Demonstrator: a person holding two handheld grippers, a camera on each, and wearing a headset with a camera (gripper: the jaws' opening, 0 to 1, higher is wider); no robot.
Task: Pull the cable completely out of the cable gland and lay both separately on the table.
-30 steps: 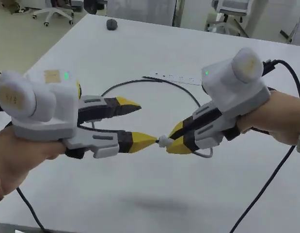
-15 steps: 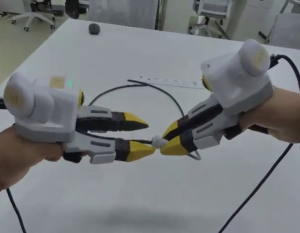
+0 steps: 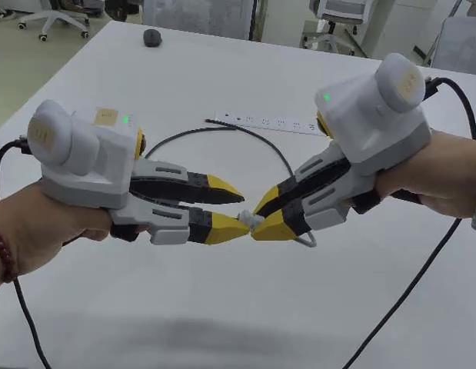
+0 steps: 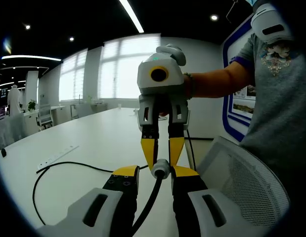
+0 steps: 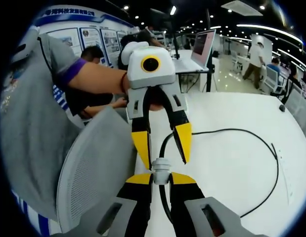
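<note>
Cable gland [image 3: 251, 221] clamped in right gripper [image 3: 260, 221], left gripper [image 3: 243, 209] spread alongside

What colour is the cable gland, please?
The cable gland is white, clearest in the right gripper view.

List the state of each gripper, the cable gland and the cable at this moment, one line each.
left gripper: open, jaws either side of the cable, not clamping
right gripper: shut on the cable gland
cable gland: held above the table, cable threaded through it
cable: not pulled out, loop lying on the table
</note>
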